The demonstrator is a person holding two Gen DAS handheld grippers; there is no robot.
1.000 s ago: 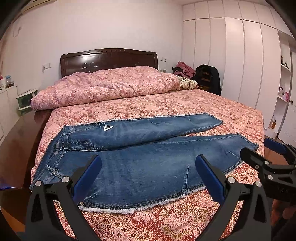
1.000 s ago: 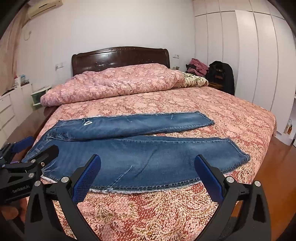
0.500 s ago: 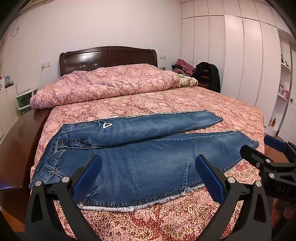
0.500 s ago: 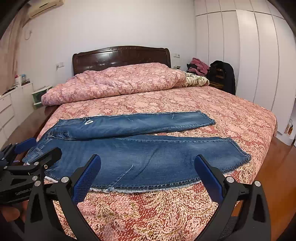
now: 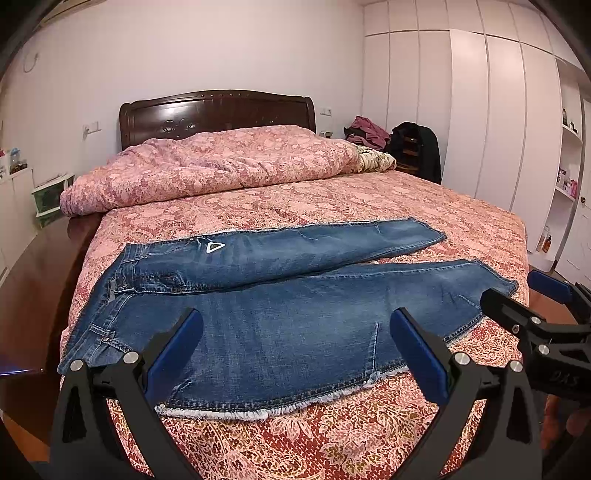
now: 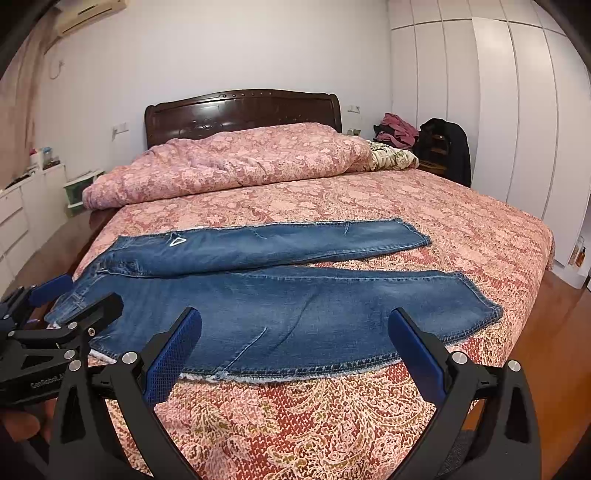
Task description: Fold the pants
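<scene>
jeans [image 5: 280, 325] flat on bed [image 5: 369, 199], legs splayed | heavy, limp denim, likely grippy | best taken at waistband and hem | left gripper [image 5: 295, 354], right gripper [image 6: 295, 354]: jaws wide, empty

Pretty normal bedroom: plain white walls [image 5: 221, 55], a big bed [image 5: 369, 199] with a dark carved wooden headboard [image 5: 218, 112] and a pink floral bedspread, plus a matching quilt [image 5: 221, 162] bunched up near the head. Tall white wardrobe doors [image 6: 517, 110] run down the right side, with a chair [image 5: 417, 155] piled with dark and pink clothes in the corner. White drawers [image 6: 14, 221] on the left, air conditioner [image 6: 88, 13] up top, shiny reddish wood floor [image 6: 554, 350].
</scene>
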